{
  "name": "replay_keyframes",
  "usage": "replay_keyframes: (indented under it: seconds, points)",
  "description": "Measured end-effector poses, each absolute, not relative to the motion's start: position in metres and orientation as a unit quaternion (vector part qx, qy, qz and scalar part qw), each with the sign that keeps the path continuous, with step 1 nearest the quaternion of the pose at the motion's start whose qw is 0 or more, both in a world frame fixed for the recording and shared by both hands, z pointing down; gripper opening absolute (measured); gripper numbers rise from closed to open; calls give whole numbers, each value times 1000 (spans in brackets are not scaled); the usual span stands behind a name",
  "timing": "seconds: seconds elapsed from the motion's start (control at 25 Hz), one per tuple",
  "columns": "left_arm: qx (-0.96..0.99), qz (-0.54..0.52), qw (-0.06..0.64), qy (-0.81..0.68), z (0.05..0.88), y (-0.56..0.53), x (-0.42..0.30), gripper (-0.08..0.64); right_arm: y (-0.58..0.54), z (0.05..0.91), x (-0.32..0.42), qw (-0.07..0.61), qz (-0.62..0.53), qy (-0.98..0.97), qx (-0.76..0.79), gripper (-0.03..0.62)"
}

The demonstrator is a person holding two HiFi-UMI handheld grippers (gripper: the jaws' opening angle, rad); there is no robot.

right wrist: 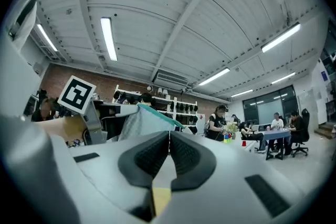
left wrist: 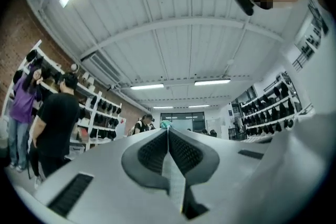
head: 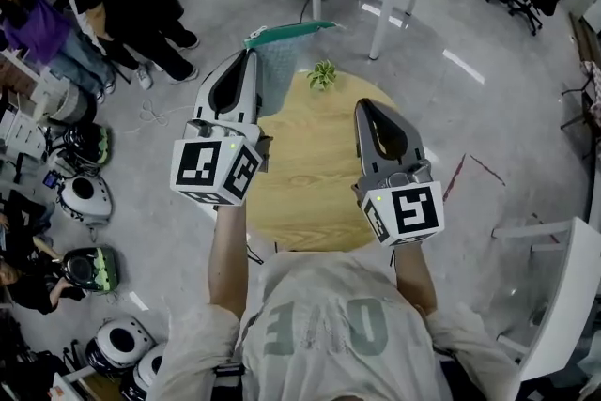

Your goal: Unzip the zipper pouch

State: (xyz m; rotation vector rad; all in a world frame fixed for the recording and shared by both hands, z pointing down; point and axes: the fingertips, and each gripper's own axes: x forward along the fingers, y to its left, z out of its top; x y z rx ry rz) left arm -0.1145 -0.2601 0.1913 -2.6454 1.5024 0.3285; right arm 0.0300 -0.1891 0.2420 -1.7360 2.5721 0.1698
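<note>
The zipper pouch (head: 282, 61), grey mesh with a teal top edge, hangs at the tip of the left hand-held gripper (head: 252, 56), whose jaws pinch that teal edge. Whether anything is inside cannot be told. The right hand-held gripper (head: 362, 106) is just beside it, jaws pressed together on nothing. Below both are the round wooden tabletop (head: 300, 192) and 1 small plant (head: 322, 73).
</note>
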Motion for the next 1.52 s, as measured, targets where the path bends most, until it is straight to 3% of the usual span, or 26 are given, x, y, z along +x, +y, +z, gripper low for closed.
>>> replay_keyframes:
  seconds: [0.36,0.8,1.04,1.16,1.36,1.52]
  points:
    - [-821,77,181,535,174,-178,-126,29,-172,233,-6,63,5,863,-501,31]
    - [-804,44,195,560,190,-147,-148,29,-159,232,-33,71,-5,876,-477,31]
    - [-806,34,211,552,195,-147,-141,29,-161,202,-43,145,-54,898,-412,36]
    - [-806,24,226,547,195,-147,-136,29,-165,183,-54,199,-126,914,-330,204]
    - [-802,-1,259,538,198,-148,-125,29,-178,174,-65,277,-283,894,-209,204]
    - [-798,-21,284,531,205,-152,-117,29,-190,181,-72,297,-351,871,-171,199]
